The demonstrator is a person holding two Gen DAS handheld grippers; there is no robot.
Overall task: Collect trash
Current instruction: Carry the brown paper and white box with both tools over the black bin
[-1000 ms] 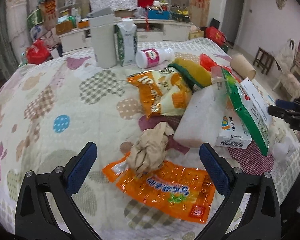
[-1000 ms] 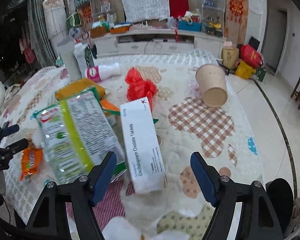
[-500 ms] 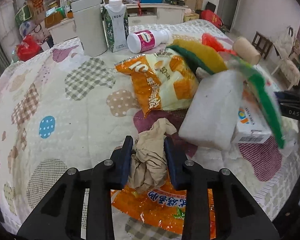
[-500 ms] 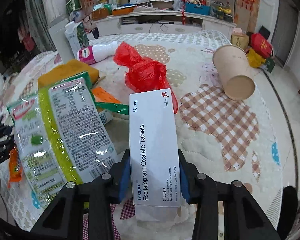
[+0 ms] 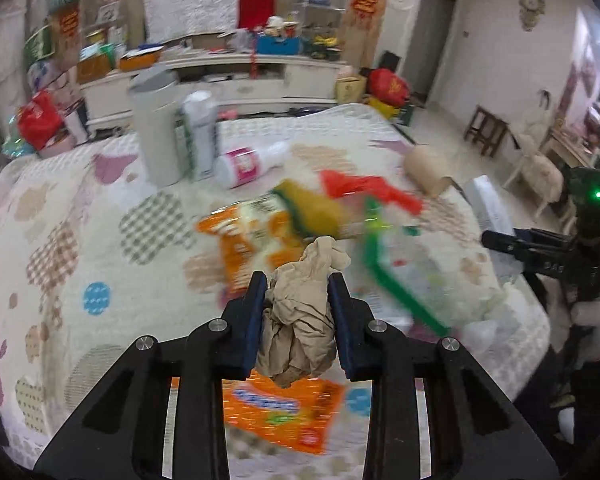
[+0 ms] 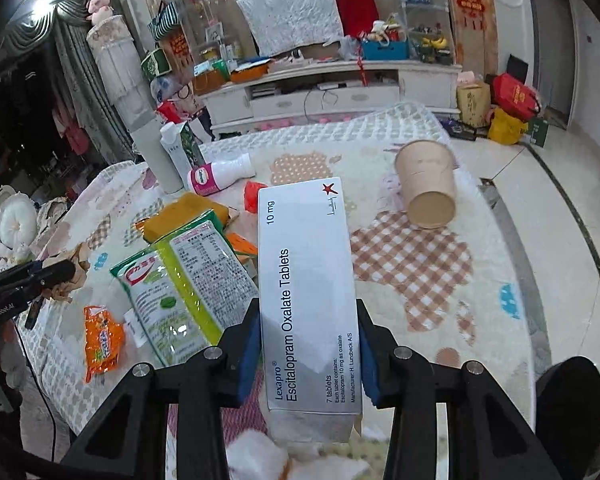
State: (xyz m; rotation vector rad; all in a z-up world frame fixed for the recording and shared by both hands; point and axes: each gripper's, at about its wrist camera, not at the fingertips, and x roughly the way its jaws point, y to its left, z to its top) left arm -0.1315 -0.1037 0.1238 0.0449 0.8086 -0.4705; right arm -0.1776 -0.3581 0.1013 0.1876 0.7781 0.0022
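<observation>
- Looking along the left tongs (image 5: 296, 280), I see the two blue pads pinching a crumpled ball of brown paper (image 5: 300, 312) from both sides; its top pokes out past the tips and its bottom hangs below them.
- Judging by the creases, the paper is light, soft and springy, so it should squash and hold if gripped across its thick middle, as here.
- Under it, the quilted table cover (image 5: 100, 208) carries an orange wrapper (image 5: 284, 412), blurred but apparently apart from the ball.
- Looking along the right tongs (image 6: 306, 304), I see them pressed against the long sides of a white tablet box (image 6: 306, 292), near its lower end, with most of the box reaching forward past the tips.
- The box looks light, stiff-edged and probably hollow; hard squeezing could dent it, and its smooth card could slip.
- Left on the cover are a green snack bag (image 6: 184, 280) and a paper cup (image 6: 428, 184) on its side.
</observation>
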